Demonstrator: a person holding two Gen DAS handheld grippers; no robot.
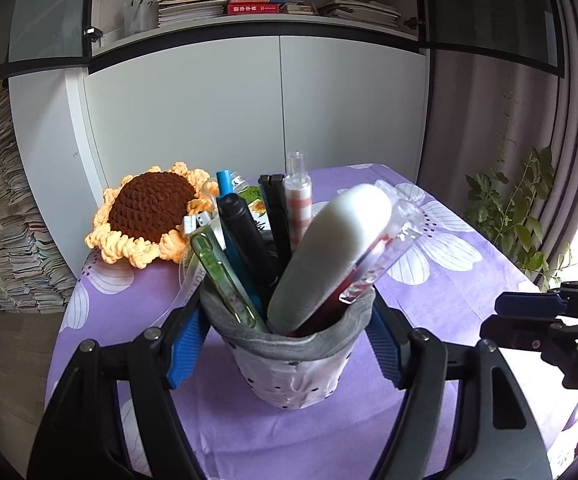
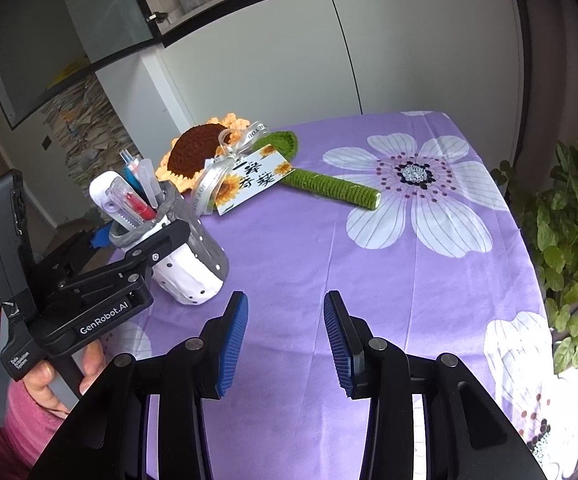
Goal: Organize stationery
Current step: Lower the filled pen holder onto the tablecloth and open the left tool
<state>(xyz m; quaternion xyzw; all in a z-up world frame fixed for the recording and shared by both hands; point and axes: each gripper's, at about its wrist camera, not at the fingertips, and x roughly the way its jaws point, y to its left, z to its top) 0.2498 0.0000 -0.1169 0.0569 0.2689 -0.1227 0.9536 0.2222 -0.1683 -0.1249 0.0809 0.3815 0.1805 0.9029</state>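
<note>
While left gripper [image 1: 285, 344] clamps pen holder [image 1: 289, 372], right gripper [image 2: 285, 336] gapes empty, just beside.

Soft daylight, fisheye-warped, dark corners

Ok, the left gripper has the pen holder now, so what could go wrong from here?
1. The pen holder looks soft; the left gripper squeezes it near the rim, so it may buckle or slip.
2. The white case and clear pen lean far out and could tip out if the holder tilts.
3. The right gripper is open and empty, giving no support.
</note>
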